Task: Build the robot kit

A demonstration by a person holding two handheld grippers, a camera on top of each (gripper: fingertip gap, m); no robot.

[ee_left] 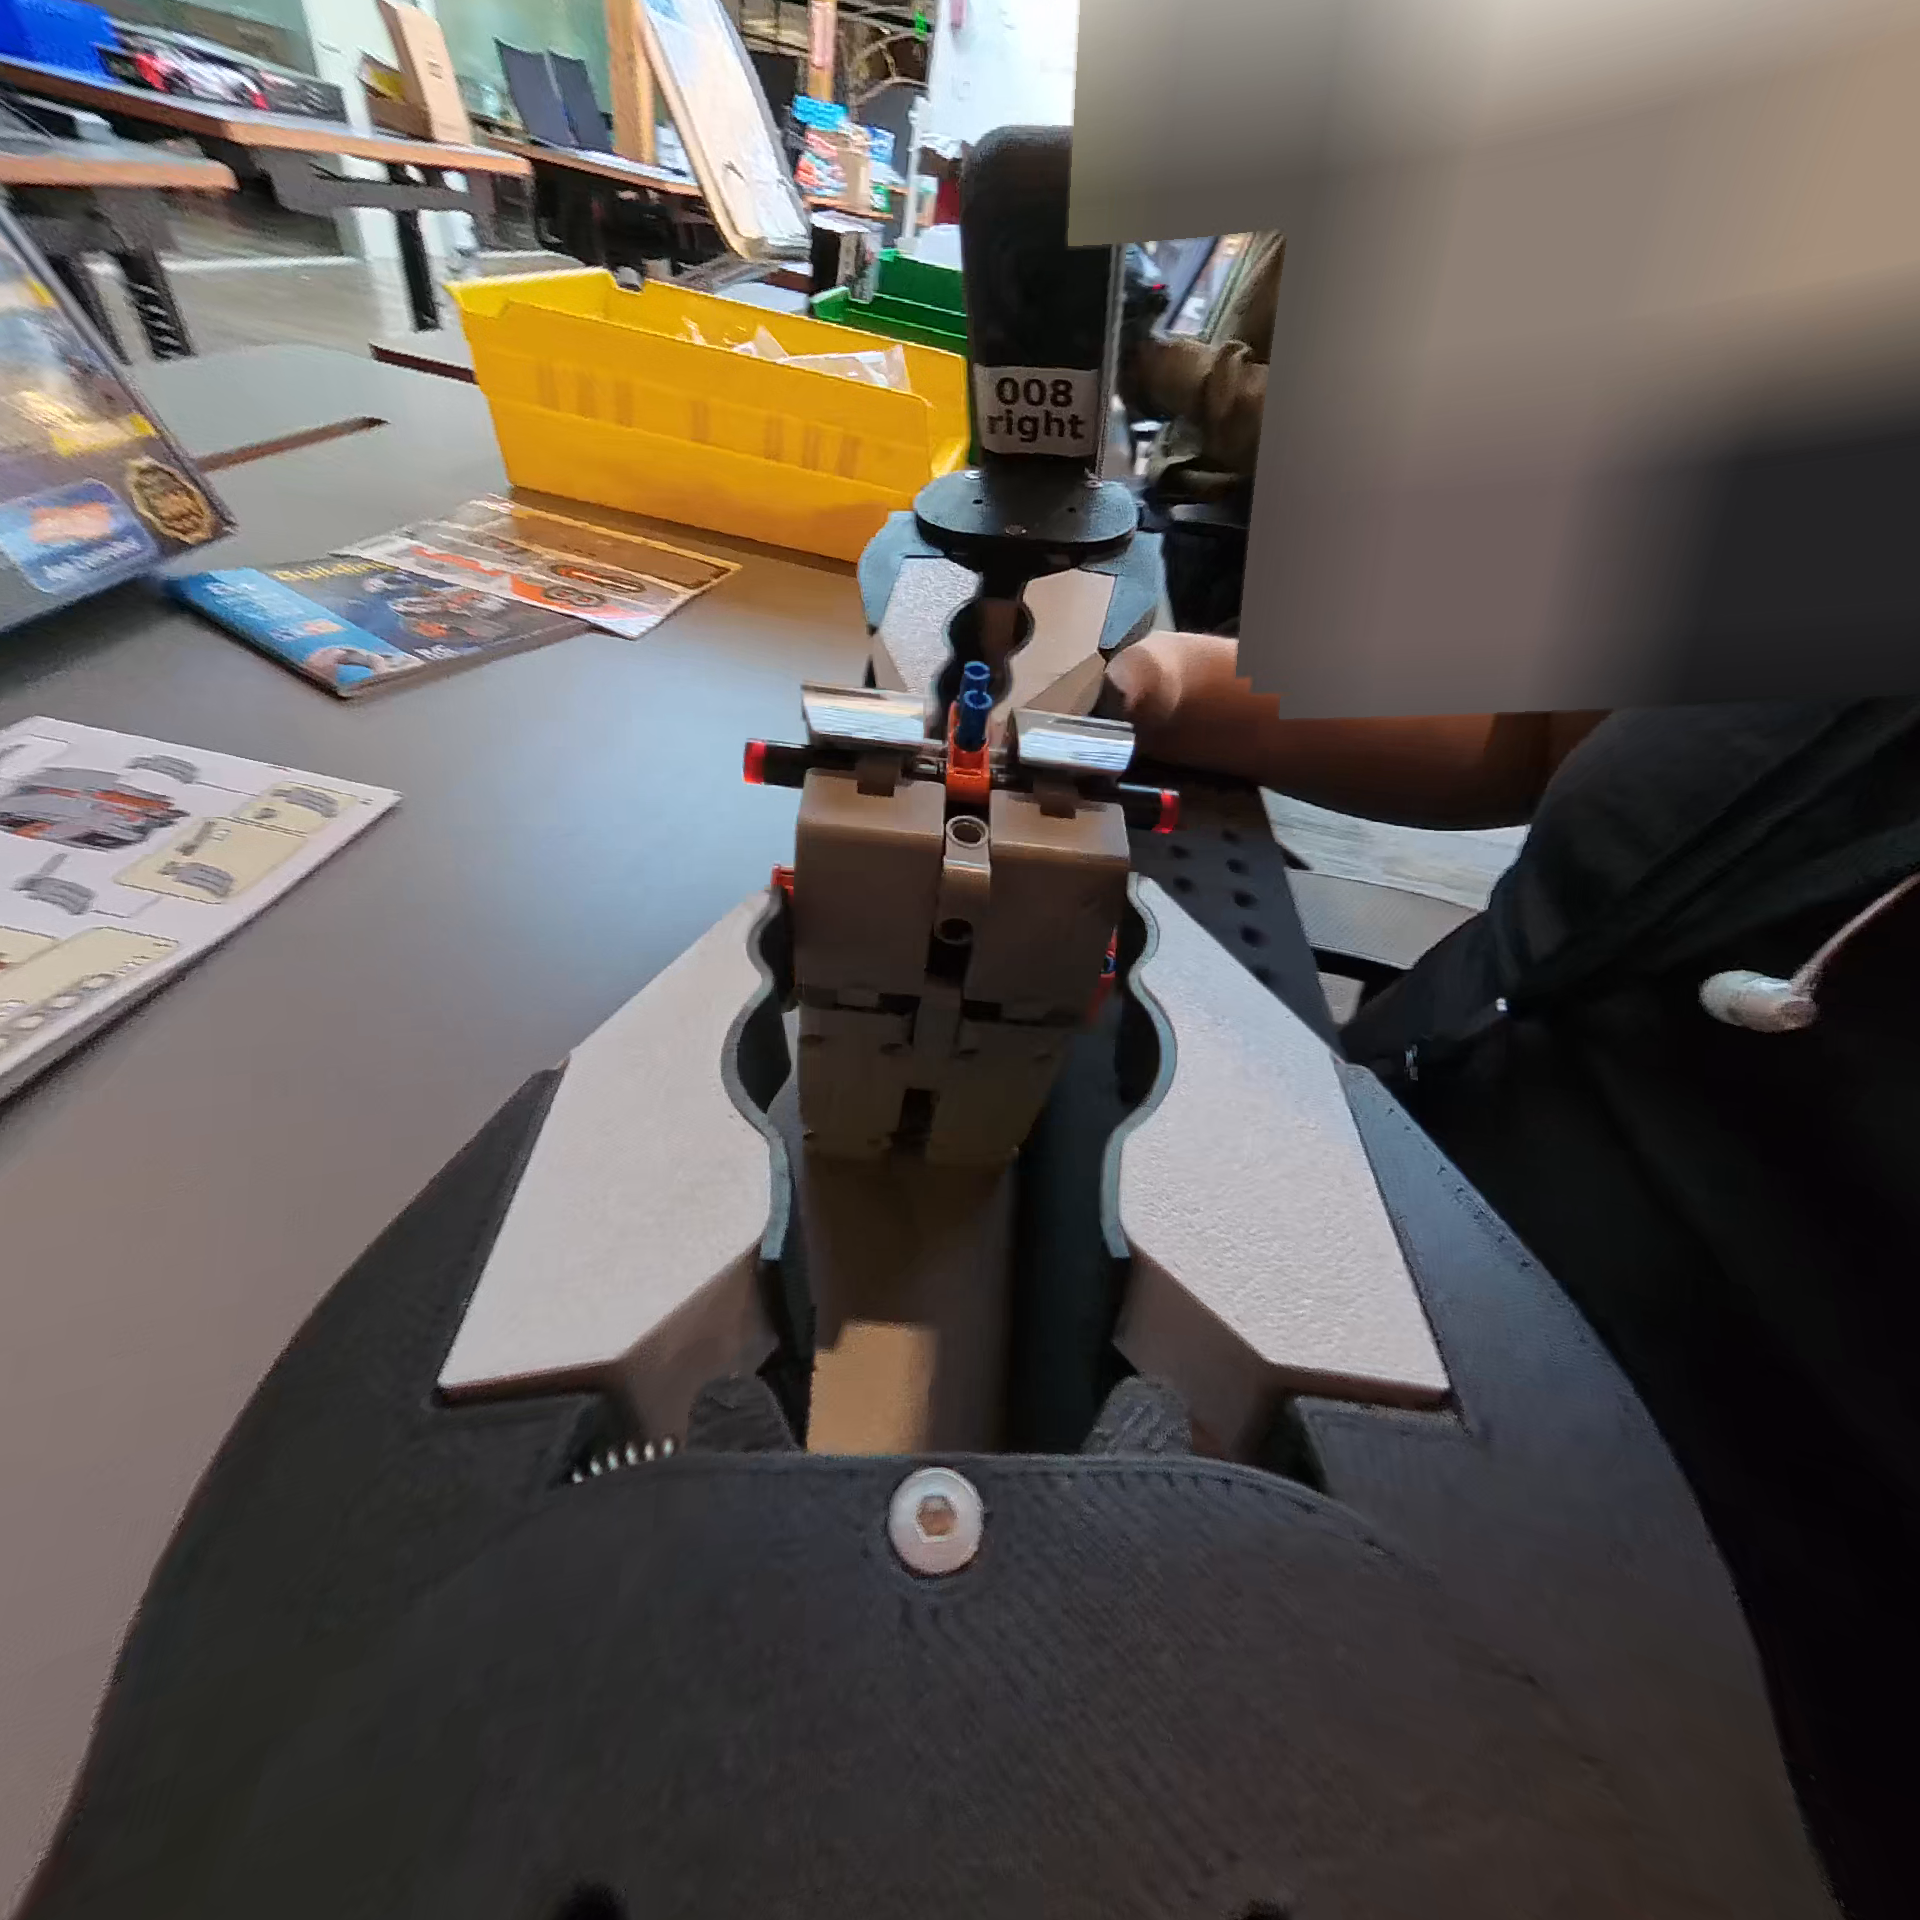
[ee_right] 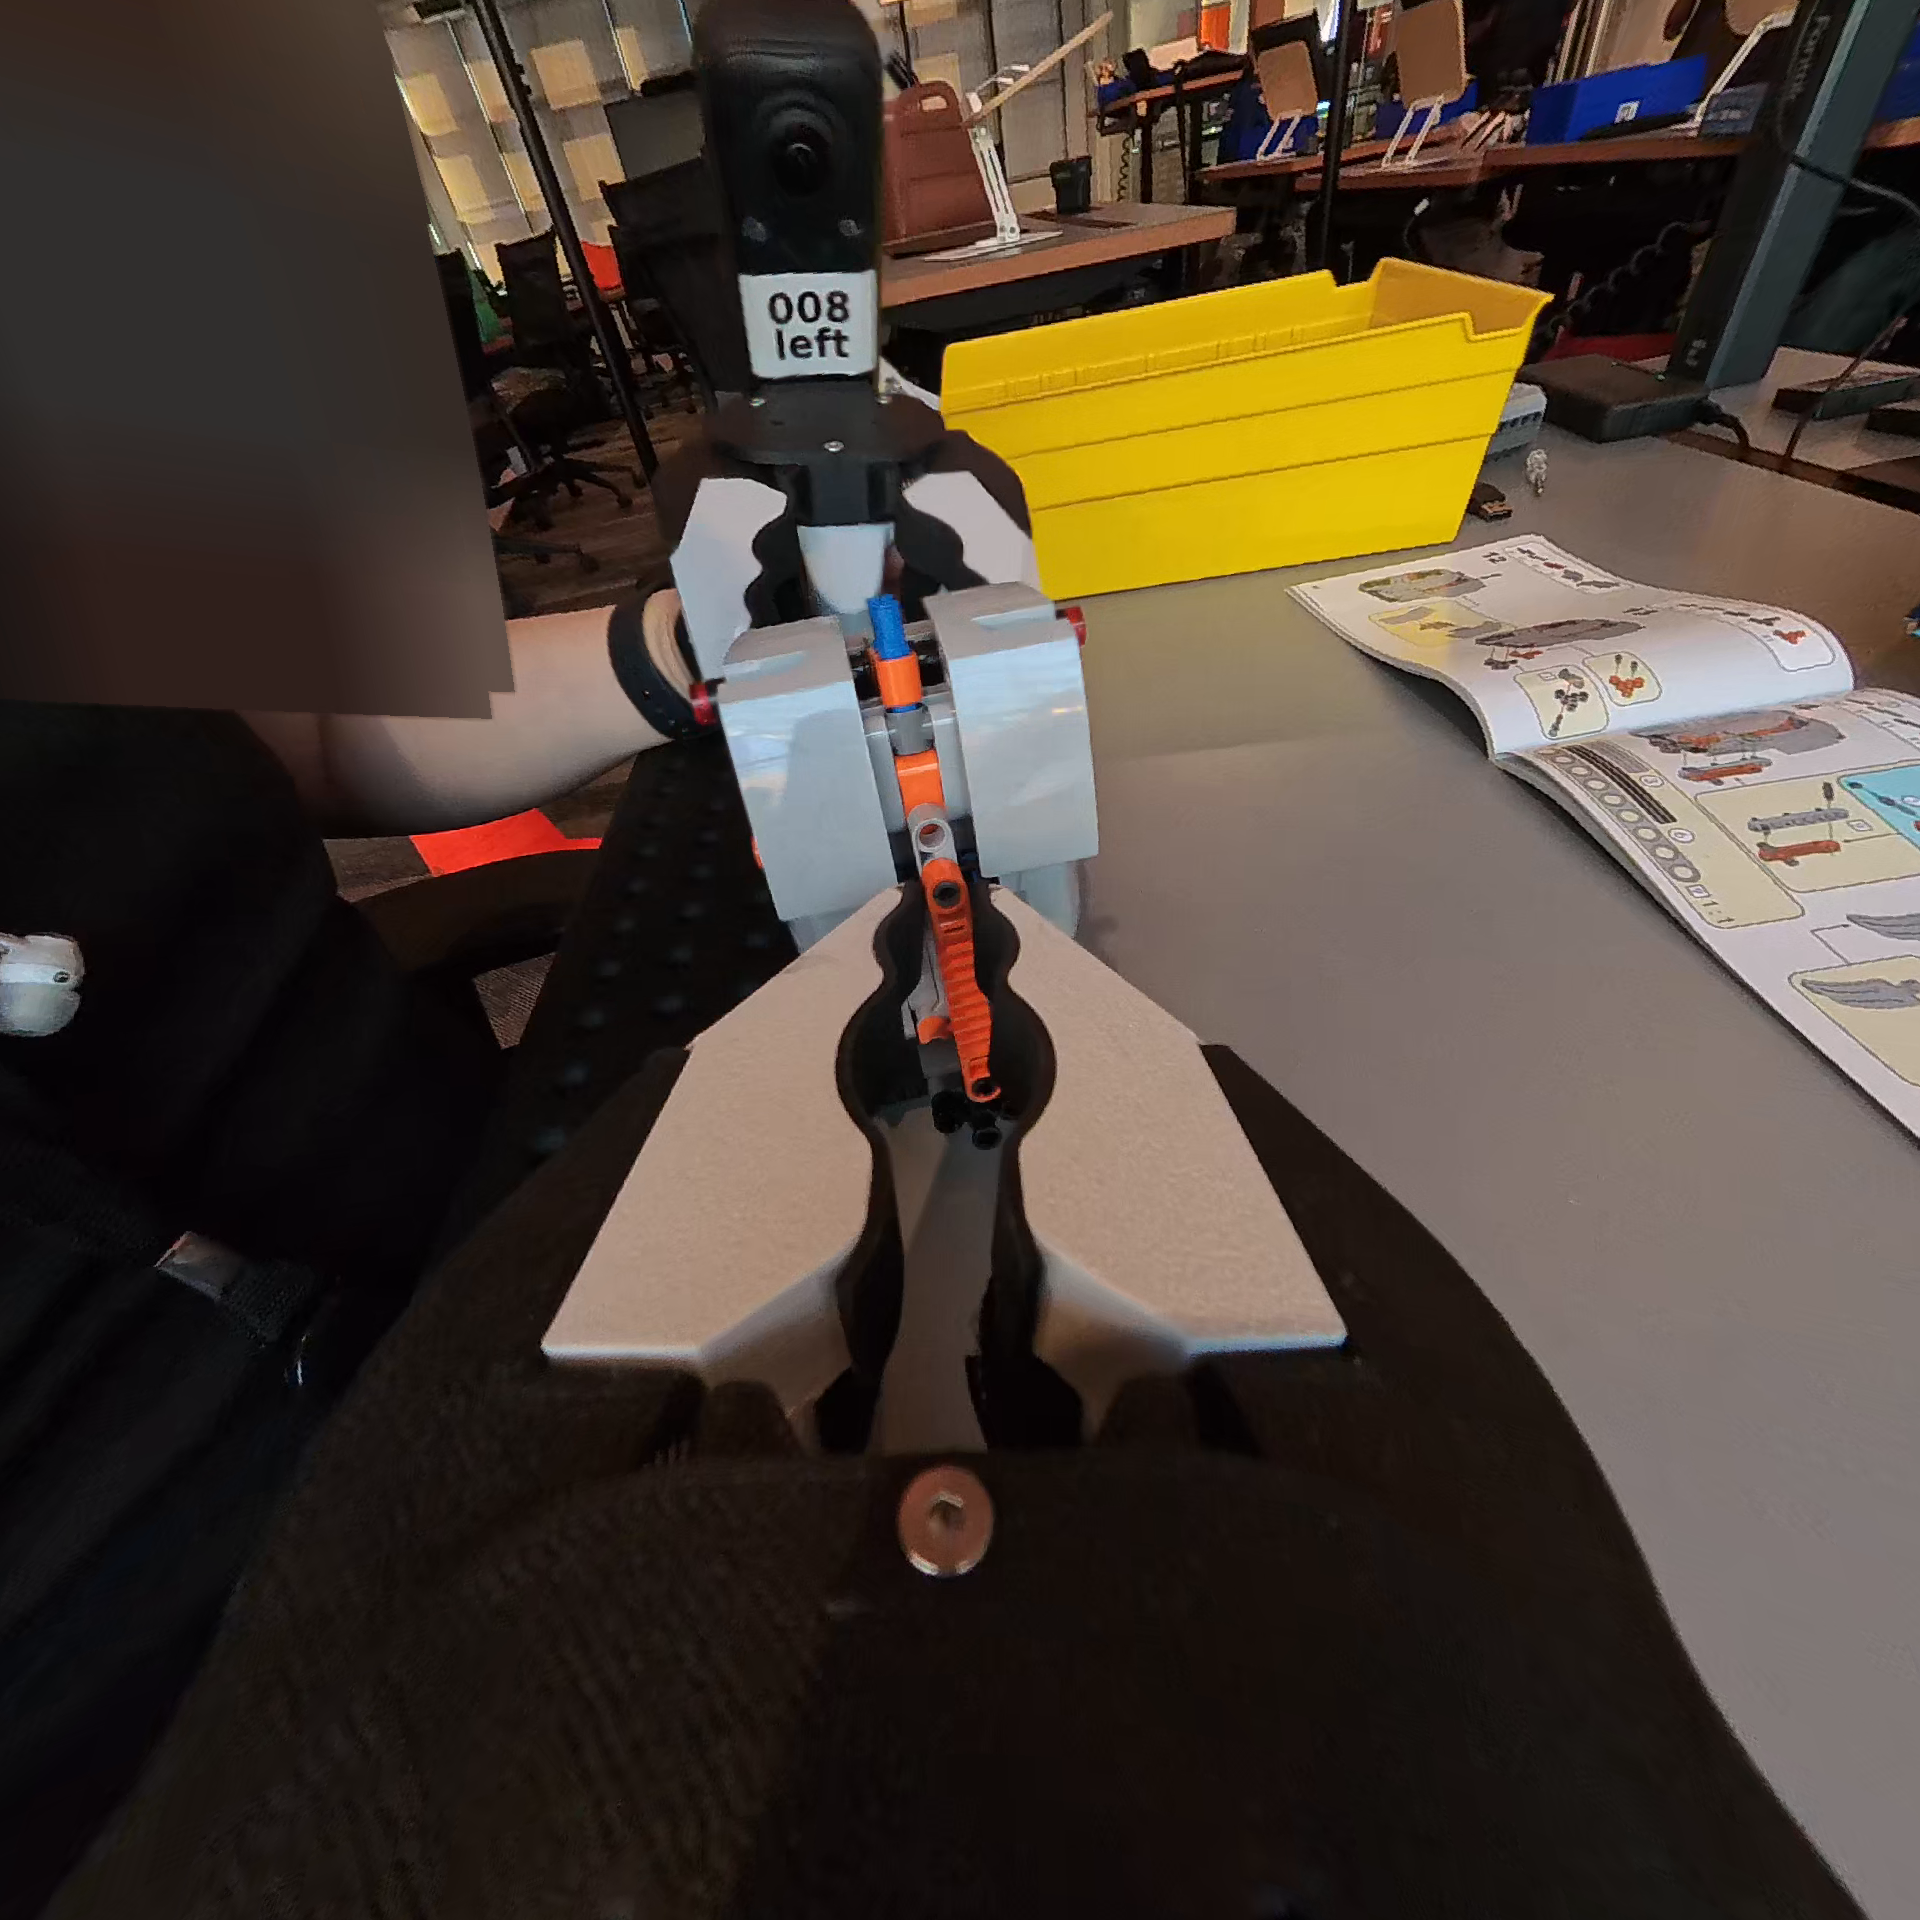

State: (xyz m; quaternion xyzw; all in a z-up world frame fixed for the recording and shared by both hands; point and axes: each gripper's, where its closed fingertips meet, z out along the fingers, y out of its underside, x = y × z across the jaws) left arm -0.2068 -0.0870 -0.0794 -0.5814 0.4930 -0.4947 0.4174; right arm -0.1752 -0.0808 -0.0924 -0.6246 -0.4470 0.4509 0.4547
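In the left wrist view we see our left tool (ee_left: 951,997) with its two grey fingers (ee_left: 665,1122) clamped on the flanks of a grey brick model (ee_left: 961,935), which sits between them and juts forward above the dark worktop (ee_left: 499,831). At the model's far end are red-tipped axles (ee_left: 764,762), an orange piece and a pair of blue pins (ee_left: 974,704) standing up. The right tool (ee_left: 987,665) comes in from the opposite side, and its tips are closed around the blue pins and orange piece. Behind it sits a yellow bin (ee_left: 707,416) (clear bags inside). To the left lie an open booklet (ee_left: 135,862), a second booklet (ee_left: 364,623) and a sticker sheet (ee_left: 551,561), with a box (ee_left: 73,447) at the edge. A person's forearm (ee_left: 1299,748) shows on the right.

In the right wrist view our right tool (ee_right: 940,966) has its fingers (ee_right: 748,1143) drawn nearly together, pinching a thin orange beam (ee_right: 961,977) that runs out of the model's (ee_right: 810,790) middle. Beyond it the left tool (ee_right: 847,582) grips the model's far end, blue pins (ee_right: 885,623) showing at the top. The yellow bin (ee_right: 1236,457) stands behind on the grey worktop (ee_right: 1351,987), and the open booklet (ee_right: 1662,727) lies to the right. A forearm with a dark wristband (ee_right: 639,675) reaches in from the left.
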